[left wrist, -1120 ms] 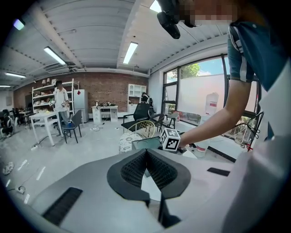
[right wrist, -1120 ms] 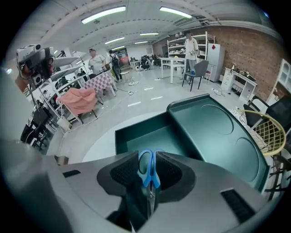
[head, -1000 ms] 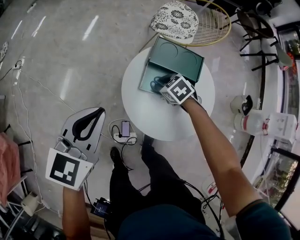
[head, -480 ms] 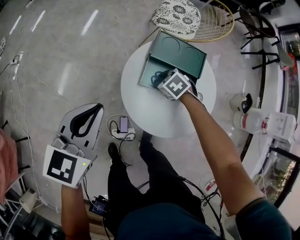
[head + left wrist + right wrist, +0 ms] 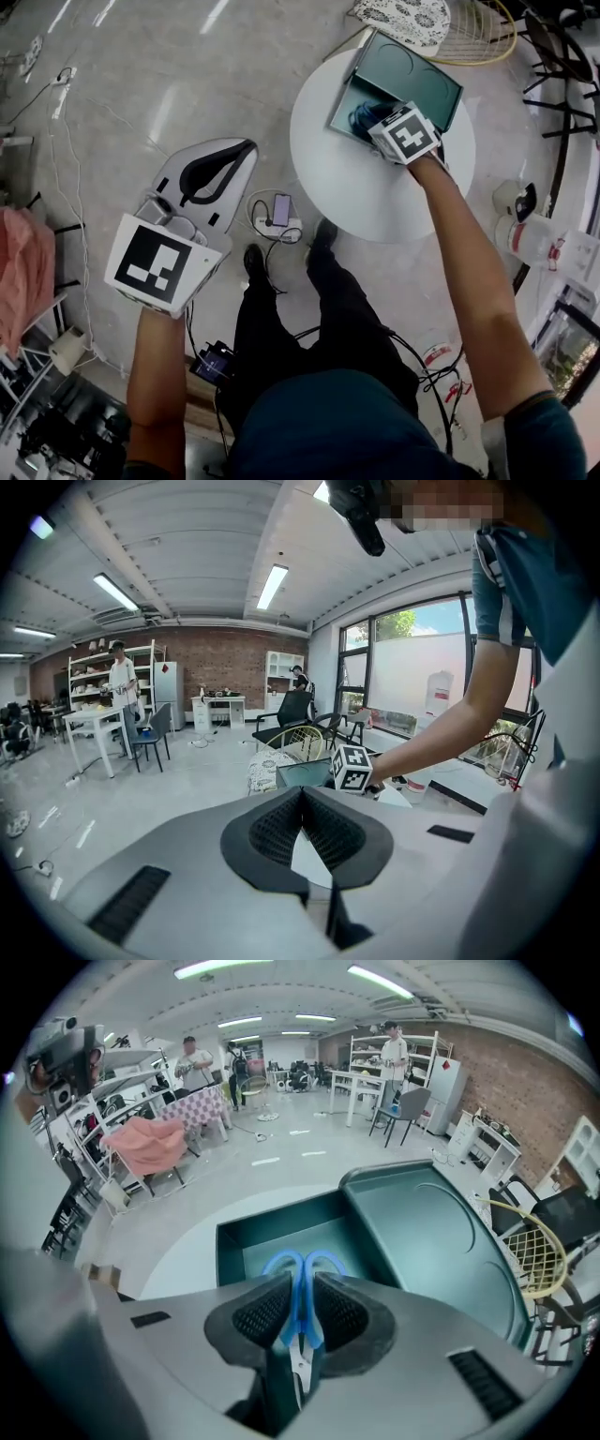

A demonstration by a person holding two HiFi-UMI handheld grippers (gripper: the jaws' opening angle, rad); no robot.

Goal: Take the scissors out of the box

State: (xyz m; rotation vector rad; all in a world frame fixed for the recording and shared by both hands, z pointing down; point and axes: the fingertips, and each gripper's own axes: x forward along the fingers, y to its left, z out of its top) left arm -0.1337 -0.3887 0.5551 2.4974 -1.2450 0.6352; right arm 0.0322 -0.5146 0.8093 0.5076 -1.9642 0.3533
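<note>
Overhead, a glossy grey floor (image 5: 141, 84) fills the head view, with a round white counter (image 5: 337, 183) standing at 1 o'clock. On the counter's 12 o'clock edge sits an open teal box (image 5: 417, 80), its lid laid back toward 2 o'clock of the tray. The left tool (image 5: 246, 148) hangs well apart from the counter, out over the floor at 9 o'clock. Its dark pads meet at the tips with nothing between them. The person's right arm reaches across the counter, bringing the right tool (image 5: 380, 122) over the box's tray. This tool is clamped on the blue-handled scissors (image 5: 298, 1307). Seen from the right gripper view, the handle loops point to 12 o'clock over the tray and the steel blades run back to 6 o'clock between the pads. Whether the scissors touch the tray's bottom cannot be told.
</note>
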